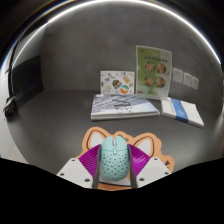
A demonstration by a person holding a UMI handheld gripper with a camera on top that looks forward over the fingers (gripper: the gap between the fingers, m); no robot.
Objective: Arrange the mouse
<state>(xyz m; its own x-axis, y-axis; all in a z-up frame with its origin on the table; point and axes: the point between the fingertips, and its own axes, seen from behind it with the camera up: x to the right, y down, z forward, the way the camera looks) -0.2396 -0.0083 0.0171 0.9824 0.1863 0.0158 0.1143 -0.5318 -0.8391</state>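
One pale teal mouse point(114, 159) sits between the two pads of the gripper point(115, 168), which closes on its sides, over an orange-edged mat point(120, 139) on the worktop point(50, 120). Farther off lie two books point(124, 105), and two upright cards point(152, 71) stand behind them.

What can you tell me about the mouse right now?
The mouse is pale mint with fine speckles, a rounded plastic-looking shell and a scroll wheel on its centre line. It points away from the camera, between the tool pads, which sit close against its sides; true contact is unclear. An orange-edged mat lies beneath it.
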